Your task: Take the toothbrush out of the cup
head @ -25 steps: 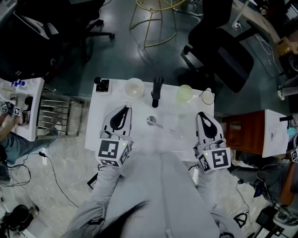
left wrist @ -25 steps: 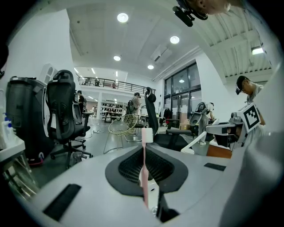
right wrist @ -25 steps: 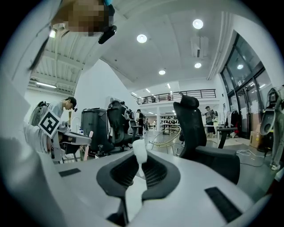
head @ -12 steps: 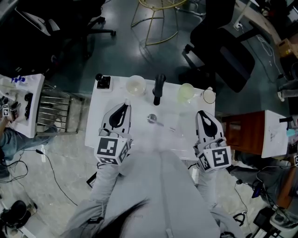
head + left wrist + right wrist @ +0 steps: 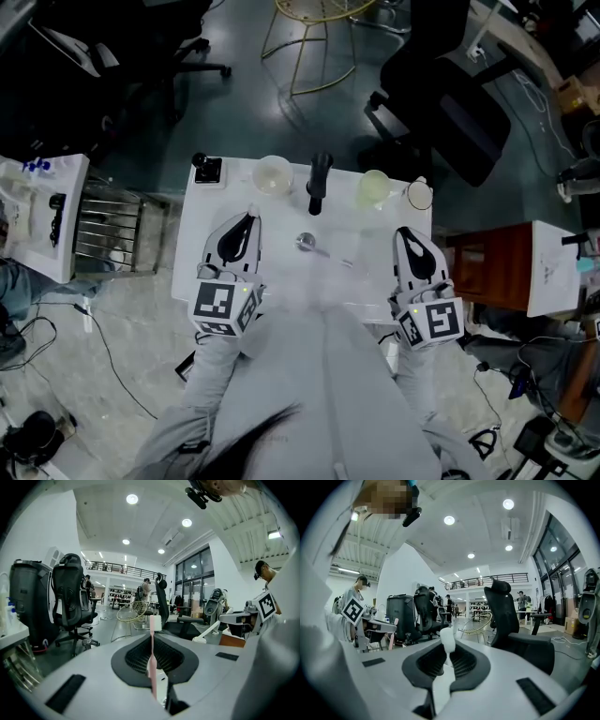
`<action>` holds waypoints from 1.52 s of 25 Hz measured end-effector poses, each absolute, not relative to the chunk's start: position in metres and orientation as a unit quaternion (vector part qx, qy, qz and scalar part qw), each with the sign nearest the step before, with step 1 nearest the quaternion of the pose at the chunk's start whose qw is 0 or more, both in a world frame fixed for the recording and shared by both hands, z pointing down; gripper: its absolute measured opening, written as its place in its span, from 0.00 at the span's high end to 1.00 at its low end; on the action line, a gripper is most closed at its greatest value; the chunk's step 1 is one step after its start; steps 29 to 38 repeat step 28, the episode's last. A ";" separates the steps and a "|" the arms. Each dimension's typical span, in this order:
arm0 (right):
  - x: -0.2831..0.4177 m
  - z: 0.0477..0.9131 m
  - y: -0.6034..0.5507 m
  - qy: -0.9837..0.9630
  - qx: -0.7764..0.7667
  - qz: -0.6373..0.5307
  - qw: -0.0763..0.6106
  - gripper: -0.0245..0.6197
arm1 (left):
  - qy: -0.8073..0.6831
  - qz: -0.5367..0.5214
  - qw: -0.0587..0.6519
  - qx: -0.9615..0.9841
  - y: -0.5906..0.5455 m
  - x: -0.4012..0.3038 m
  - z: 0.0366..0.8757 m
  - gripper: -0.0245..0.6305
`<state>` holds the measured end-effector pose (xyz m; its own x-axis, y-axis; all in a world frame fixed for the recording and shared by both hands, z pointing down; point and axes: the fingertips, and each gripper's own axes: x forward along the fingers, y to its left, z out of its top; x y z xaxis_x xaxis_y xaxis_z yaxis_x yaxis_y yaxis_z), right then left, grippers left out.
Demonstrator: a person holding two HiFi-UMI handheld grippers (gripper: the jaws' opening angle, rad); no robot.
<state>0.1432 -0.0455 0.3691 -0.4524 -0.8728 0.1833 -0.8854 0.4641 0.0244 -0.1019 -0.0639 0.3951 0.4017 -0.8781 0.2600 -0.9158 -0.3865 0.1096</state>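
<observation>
Toothbrush (image 5: pixel 152 667) in left tool (image 5: pixel 251 219), cup (image 5: pixel 272 174), chair (image 5: pixel 70 597) beyond

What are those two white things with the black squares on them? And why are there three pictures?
A person wears a camera on the head, looking down. That gives the head view. In each hand the person holds a pinching tool called a gripper: the left gripper and the right gripper. The black squares are markers on them. Each gripper carries its own little camera that looks along its jaws, and those make the other two pictures. Under the grippers is a white table. At its far edge are a white cup, a greenish cup and a black thing. The left gripper pinches a pink toothbrush, standing upright. The right one pinches a white stick, and I can't tell what that is.
</observation>
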 end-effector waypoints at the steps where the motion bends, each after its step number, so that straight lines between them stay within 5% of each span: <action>1: 0.143 0.370 -0.045 -0.851 0.516 0.038 0.086 0.91 | -0.541 0.079 0.118 0.829 -0.064 -0.102 0.395 0.91; 38: 0.141 0.374 -0.058 -0.857 0.506 0.054 0.082 0.91 | -0.546 0.077 0.123 0.825 -0.075 -0.111 0.396 0.91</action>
